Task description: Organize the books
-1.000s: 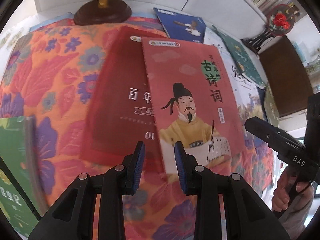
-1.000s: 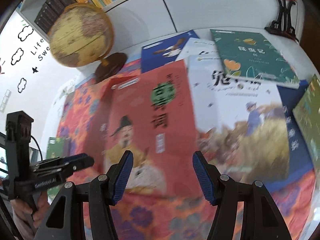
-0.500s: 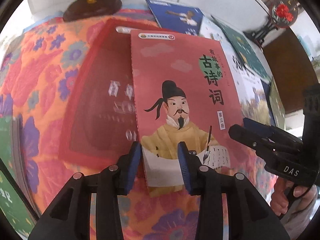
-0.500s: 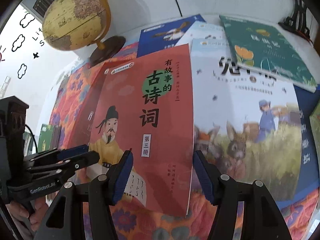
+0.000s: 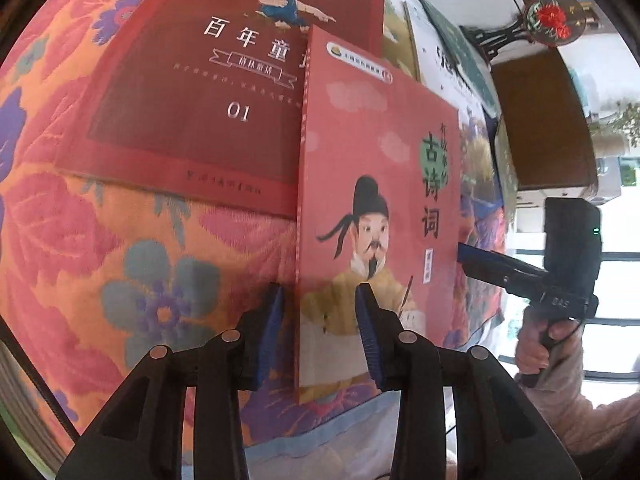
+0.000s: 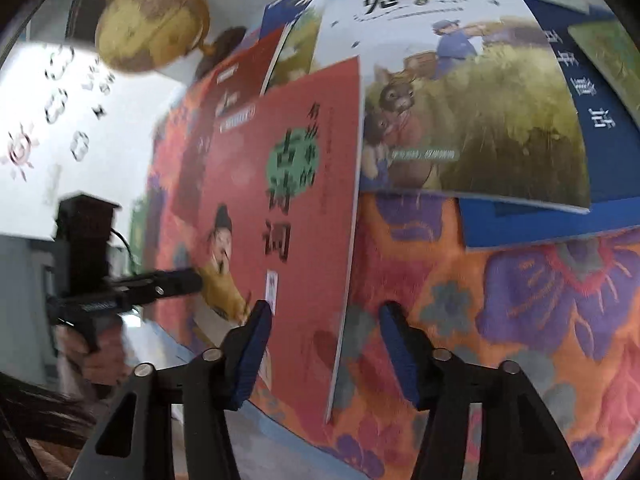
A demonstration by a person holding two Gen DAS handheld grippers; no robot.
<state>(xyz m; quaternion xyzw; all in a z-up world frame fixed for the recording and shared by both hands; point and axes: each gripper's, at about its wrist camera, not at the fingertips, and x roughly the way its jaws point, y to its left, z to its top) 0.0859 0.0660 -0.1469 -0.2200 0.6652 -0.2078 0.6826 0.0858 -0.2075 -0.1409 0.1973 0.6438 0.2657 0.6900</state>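
A red poetry book with a man in a yellow robe on its cover lies on the floral cloth, partly over a dark red book. My left gripper straddles its left edge; the pads stand clear of it. In the right wrist view the same red poetry book has its right edge between the fingers of my right gripper, whose jaws are closing with gaps on both sides. Each gripper shows in the other's view: the right gripper at the book's right edge, the left gripper over the cover.
A rabbit picture book overlaps a blue book to the right, with green books beyond. A globe stands at the back left. A brown cabinet and a red flower ornament are at the right. A person's hand holds the right gripper.
Both grippers have sunk toward the red poetry book and tipped further down. Its side edges now sit between their fingers. The right jaws have narrowed.
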